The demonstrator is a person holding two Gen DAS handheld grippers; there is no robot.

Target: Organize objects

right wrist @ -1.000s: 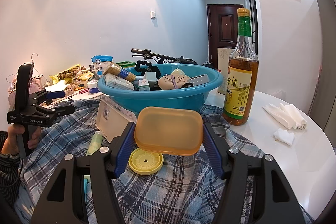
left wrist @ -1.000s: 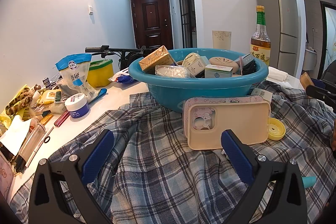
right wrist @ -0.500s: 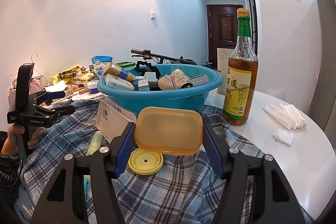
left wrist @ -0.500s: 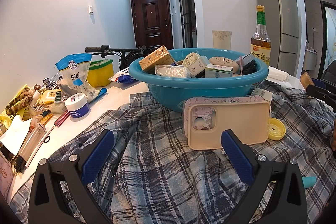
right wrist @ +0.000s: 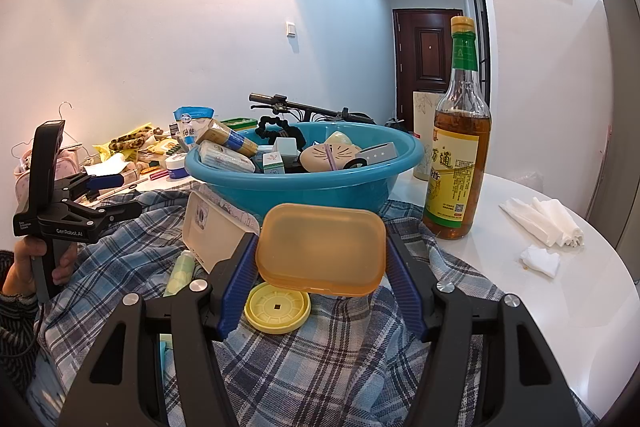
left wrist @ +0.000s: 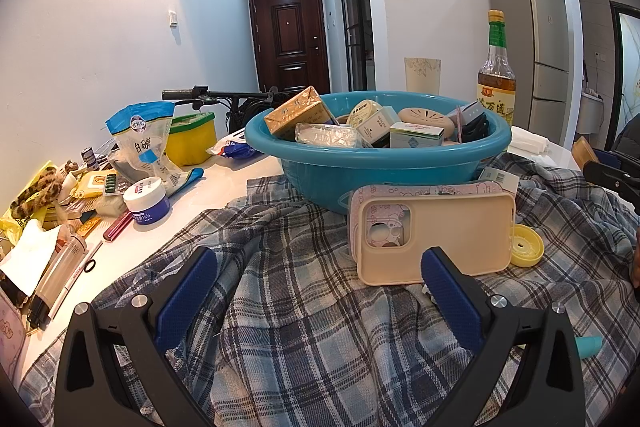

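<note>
Nothing had moved since a second earlier: both grippers and every object sat where they had been. A white table (right wrist: pixel 560 307) carried a plaid shirt (left wrist: pixel 320 327) spread across its near side. On the shirt's far edge stood a blue basin (left wrist: pixel 376 163), filled with small boxes and packets. To its right, on bare tabletop, a tall bottle (right wrist: pixel 458 163) of amber liquid stood upright. The left gripper (left wrist: pixel 320 291), held by a hand (right wrist: pixel 24 263) low on the left, hovered over the shirt with its fingers wide apart and nothing between them. A beige phone case (left wrist: pixel 436 239) leaned against the basin just beyond its right finger. The right gripper (right wrist: pixel 320 291) was clamped on an orange box (right wrist: pixel 320 251), pads pressing both short ends, lifted just above a yellow lid (right wrist: pixel 278 307) lying on the shirt.
</note>
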